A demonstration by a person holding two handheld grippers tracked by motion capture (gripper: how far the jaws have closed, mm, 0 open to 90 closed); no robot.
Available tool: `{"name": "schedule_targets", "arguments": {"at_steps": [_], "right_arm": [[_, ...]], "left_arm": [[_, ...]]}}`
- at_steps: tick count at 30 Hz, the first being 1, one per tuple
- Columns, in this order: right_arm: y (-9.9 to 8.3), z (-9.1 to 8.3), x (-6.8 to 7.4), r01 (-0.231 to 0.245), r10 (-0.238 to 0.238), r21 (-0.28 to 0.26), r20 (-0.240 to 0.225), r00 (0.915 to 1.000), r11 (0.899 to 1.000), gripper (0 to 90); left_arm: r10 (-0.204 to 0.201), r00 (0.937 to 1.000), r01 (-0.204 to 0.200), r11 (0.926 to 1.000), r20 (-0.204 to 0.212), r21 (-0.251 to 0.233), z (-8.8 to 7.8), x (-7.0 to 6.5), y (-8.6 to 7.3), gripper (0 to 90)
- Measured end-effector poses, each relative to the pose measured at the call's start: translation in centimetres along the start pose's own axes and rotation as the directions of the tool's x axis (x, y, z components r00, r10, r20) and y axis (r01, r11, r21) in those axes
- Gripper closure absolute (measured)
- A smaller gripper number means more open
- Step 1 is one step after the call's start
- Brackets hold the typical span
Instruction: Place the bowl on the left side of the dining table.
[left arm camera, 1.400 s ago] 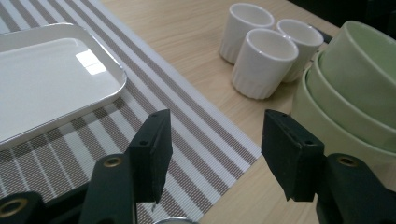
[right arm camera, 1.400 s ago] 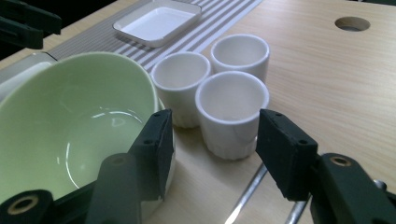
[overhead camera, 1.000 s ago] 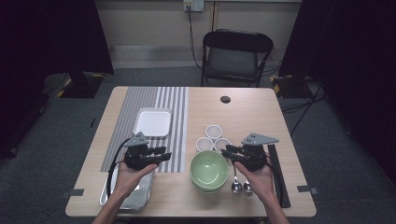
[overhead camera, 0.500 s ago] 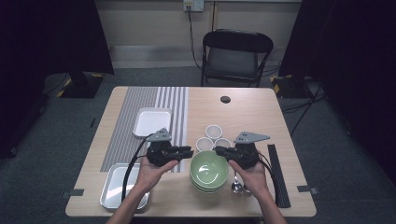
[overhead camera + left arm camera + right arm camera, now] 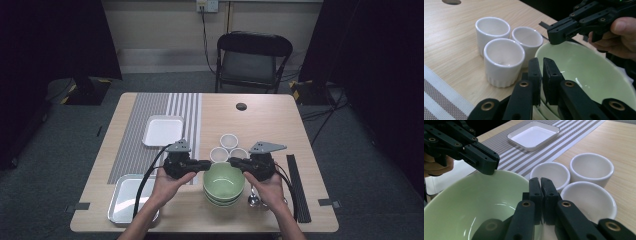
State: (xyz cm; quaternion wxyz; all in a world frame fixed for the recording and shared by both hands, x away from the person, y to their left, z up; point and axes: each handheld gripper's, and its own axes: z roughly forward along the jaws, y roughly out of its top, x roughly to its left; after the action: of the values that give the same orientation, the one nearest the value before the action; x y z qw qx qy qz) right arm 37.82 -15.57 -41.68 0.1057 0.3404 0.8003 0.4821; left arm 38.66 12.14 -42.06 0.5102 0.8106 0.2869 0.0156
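While both jaw pairs pinch opposite rims of the top green bowl [image 5: 223,176], left hand-held gripper [image 5: 206,164] just closing, right hand-held gripper [image 5: 233,161] clamped, three white cups [image 5: 228,148] crowd its far edge.

1. The left gripper [image 5: 206,164] was over the metal tray [image 5: 121,197] near the table's [image 5: 260,120] front left corner. It has moved to the right and now sits at the left rim of the green bowl [image 5: 223,179].
2. The left hand [image 5: 167,184] came along with it, so more of the tray shows now.
3. The left jaws have just been closing. Now they pinch the bowl's rim.
4. The right gripper [image 5: 234,161] was by the bowl's right side. It has moved a little toward the small white cups [image 5: 229,148].
5. The right jaws closed too. Now they pinch the bowl's right rim.
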Motion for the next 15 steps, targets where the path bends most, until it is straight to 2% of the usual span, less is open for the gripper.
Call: {"name": "schedule_targets", "arguments": {"at_steps": [3, 8, 12, 14, 15], "right_arm": [[-0.06, 0.16, -0.05, -0.002, 0.002, 0.002, 0.003, 1.0, 1.0, 88.0], [-0.3, 0.48, -0.24, -0.012, 0.012, 0.007, 0.001, 0.9999, 1.0, 88.0], [-0.55, 0.52, -0.44, -0.027, 0.027, -0.006, -0.01, 0.9996, 1.0, 88.0], [-0.56, 0.53, -0.42, -0.024, 0.024, -0.003, -0.01, 0.9997, 1.0, 88.0], [-0.62, 0.54, -0.41, -0.022, 0.022, 0.0, -0.009, 0.9997, 1.0, 87.9]], "left_arm": [[-0.013, 0.9999, 0.013, 0.9999, 0.01, -0.003, 0.05, 0.24, -0.14, 85.8], [-0.015, 0.9999, 0.015, 0.9999, 0.003, 0.007, 0.32, 0.3, -0.25, 86.5], [-0.021, 0.9997, 0.021, 0.9998, 0.015, 0.002, 0.31, 0.55, -0.33, 86.6], [-0.023, 0.9997, 0.023, 0.9996, 0.009, 0.015, 0.47, 0.54, -0.38, 86.9], [-0.011, 0.9999, 0.011, 0.9997, -0.002, 0.022, 0.56, 0.47, -0.48, 86.9]]}}
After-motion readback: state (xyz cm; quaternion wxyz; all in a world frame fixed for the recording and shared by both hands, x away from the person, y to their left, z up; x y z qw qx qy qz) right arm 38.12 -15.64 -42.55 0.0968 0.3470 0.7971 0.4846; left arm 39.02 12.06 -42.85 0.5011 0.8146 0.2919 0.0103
